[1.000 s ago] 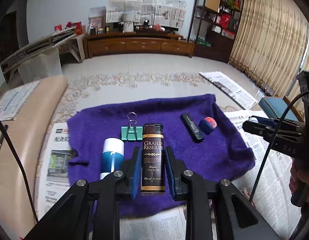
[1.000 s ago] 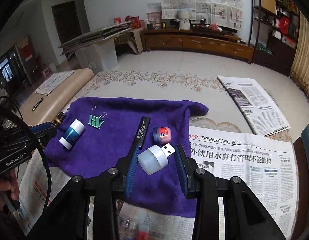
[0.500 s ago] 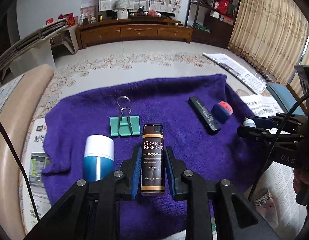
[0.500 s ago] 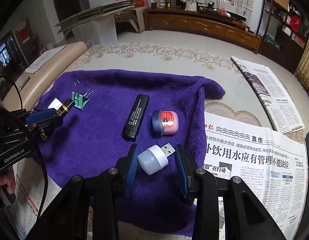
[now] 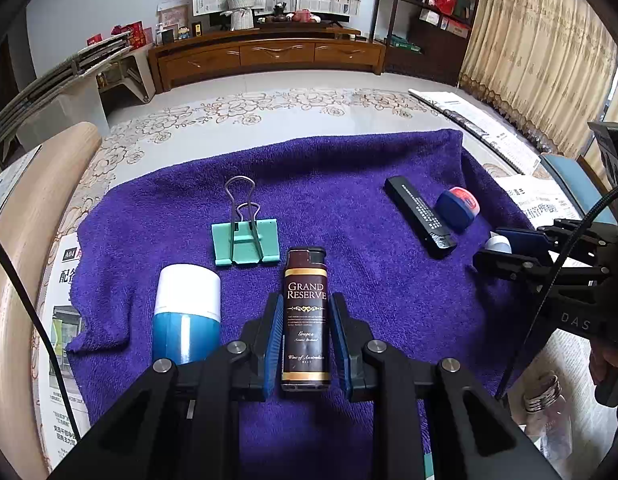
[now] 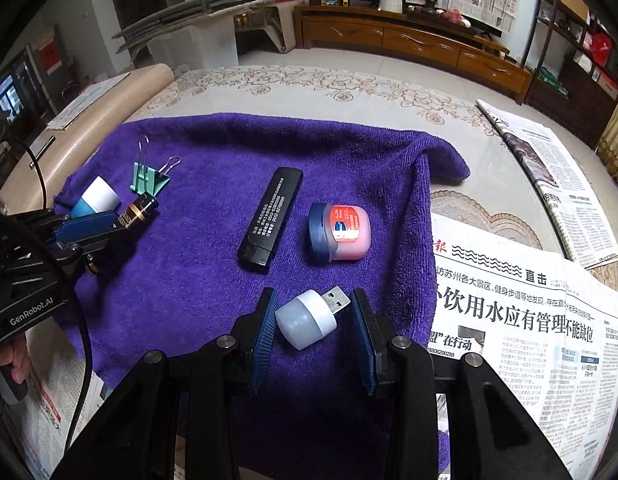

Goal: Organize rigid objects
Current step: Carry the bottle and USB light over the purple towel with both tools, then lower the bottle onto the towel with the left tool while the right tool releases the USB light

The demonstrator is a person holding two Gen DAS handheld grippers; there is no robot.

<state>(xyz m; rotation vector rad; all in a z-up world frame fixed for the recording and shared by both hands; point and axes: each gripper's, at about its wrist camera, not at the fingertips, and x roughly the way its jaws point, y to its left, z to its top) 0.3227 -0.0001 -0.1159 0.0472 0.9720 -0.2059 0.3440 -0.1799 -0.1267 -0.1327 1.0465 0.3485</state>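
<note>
Left wrist view: the left gripper (image 5: 307, 332) clamps a brown "Grand Reserve" lighter (image 5: 306, 318) between its blue pads, long axis running straight away from the camera, black cap forward, low over the purple towel (image 5: 349, 168). Ahead of the cap sits a green binder clip (image 5: 247, 240), very close; its wire handles point toward the towel's far edge. Just left of the gripper lies a blue tube with a white cap (image 5: 187, 312), cap pointing away. Right of the lighter the towel is bare as far as the black USB stick (image 5: 420, 216), which lies diagonally with a small blue-and-red jar (image 5: 457, 209) beside it.

In the right wrist view, the right gripper (image 6: 313, 320) grips a white USB night light (image 6: 311, 317) across its length, dome against the left pad, metal plug against the right pad and angled up-right. It hangs over the towel's near right part, close to the edge where newspaper (image 6: 529, 320) begins. Bare towel lies between it and the USB stick.
</note>
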